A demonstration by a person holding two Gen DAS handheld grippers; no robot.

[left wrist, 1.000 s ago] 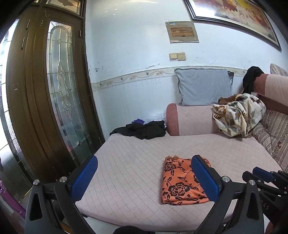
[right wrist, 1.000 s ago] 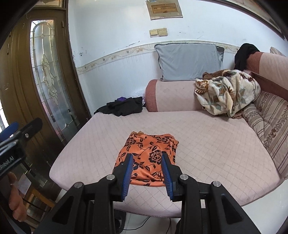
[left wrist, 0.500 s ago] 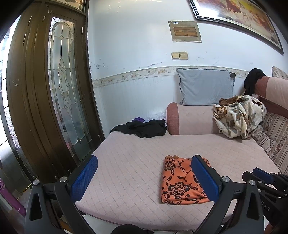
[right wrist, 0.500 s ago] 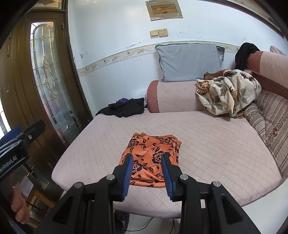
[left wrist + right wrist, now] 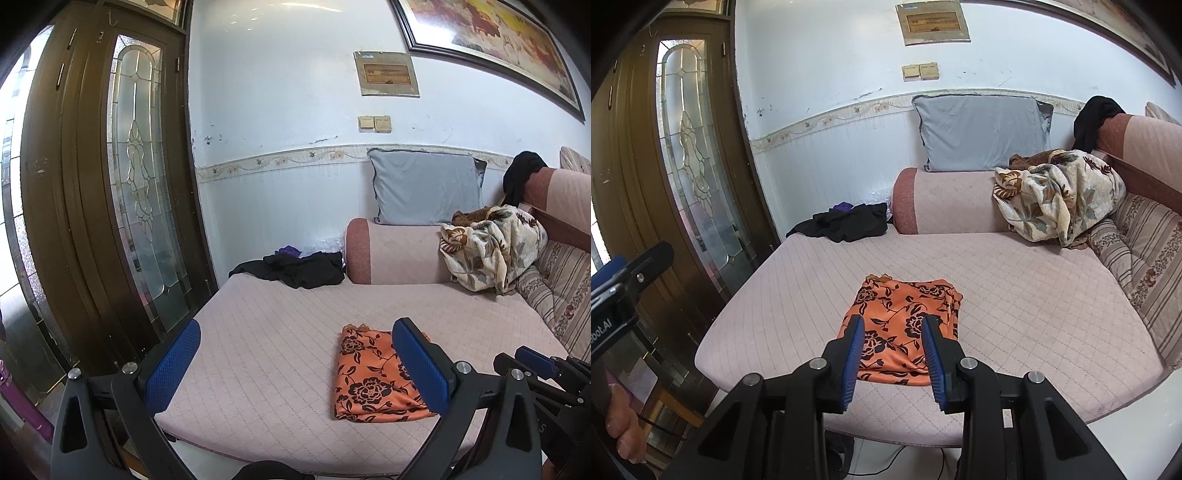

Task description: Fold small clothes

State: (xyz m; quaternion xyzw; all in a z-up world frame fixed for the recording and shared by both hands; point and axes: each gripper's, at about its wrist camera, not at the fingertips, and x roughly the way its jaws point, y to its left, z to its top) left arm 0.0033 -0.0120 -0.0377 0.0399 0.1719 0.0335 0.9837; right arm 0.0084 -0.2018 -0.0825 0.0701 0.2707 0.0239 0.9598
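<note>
Nothing has really shifted in the last second: both grippers hang off the sofa's front edge, clear of cloth. Orange floral garment [image 5: 903, 325] lies folded flat near that edge, so this piece looks done. Left gripper [image 5: 297, 363] fingers spread wide; right gripper [image 5: 893, 354] fingers partly apart, empty. Only the right view shows a hand [image 5: 622, 434] under the left gripper.

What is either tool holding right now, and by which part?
Nothing. The left tool stands wide open and the right tool part open, both empty, short of the folded orange floral cloth lying on the sofa seat.
</note>
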